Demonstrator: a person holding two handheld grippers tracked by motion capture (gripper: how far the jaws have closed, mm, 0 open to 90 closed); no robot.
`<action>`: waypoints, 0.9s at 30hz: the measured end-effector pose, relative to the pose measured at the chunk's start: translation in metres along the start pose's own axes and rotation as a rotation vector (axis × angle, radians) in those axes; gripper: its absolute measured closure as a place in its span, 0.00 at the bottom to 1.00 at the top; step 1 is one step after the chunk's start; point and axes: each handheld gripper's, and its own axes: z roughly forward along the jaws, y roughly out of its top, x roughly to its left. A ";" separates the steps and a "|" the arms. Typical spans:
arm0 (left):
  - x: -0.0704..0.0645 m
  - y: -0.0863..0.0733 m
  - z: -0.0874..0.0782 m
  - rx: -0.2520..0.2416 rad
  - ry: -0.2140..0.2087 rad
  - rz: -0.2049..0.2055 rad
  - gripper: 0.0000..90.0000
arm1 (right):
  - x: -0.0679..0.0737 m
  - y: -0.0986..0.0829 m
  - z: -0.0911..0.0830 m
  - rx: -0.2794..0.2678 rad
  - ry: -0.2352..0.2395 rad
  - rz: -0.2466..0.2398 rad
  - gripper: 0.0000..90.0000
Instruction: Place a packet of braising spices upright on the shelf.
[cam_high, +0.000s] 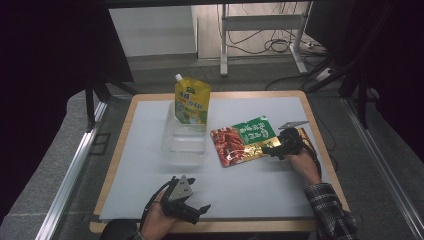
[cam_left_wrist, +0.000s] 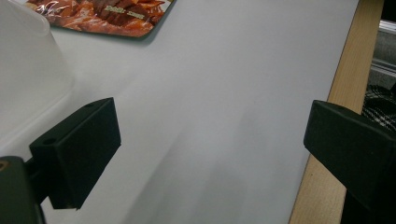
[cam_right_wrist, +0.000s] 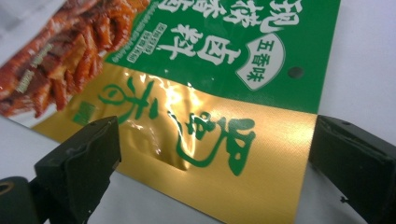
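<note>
Lying flat on the white table mat (cam_high: 260, 190), the snack packet (cam_high: 245, 142) sits just right of the clear plastic container (cam_high: 185, 142), which holds a yellow spouted pouch (cam_high: 191, 102). The right gripper (cam_high: 280, 147) stands at the packet's gold end, jaws spread wide to either side of it, unclamped. The left gripper (cam_high: 192, 210) rests near the mat's front edge, well apart from the container, jaws open and empty.

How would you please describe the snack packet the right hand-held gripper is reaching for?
On the white table mat, look right of the clear plastic container holding the yellow spouted pouch. The flat snack packet lies there, the only one printed green, gold and red.
</note>
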 end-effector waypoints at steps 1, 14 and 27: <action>0.000 0.000 0.000 0.000 0.000 0.001 0.04 | -0.001 0.000 0.000 -0.003 0.006 0.013 0.02; -0.001 0.000 0.001 0.007 -0.003 0.008 0.04 | 0.002 0.007 -0.012 -0.088 0.084 0.078 0.02; -0.001 0.000 0.003 0.012 -0.007 0.016 0.04 | 0.011 0.009 -0.004 -0.044 0.153 0.098 0.05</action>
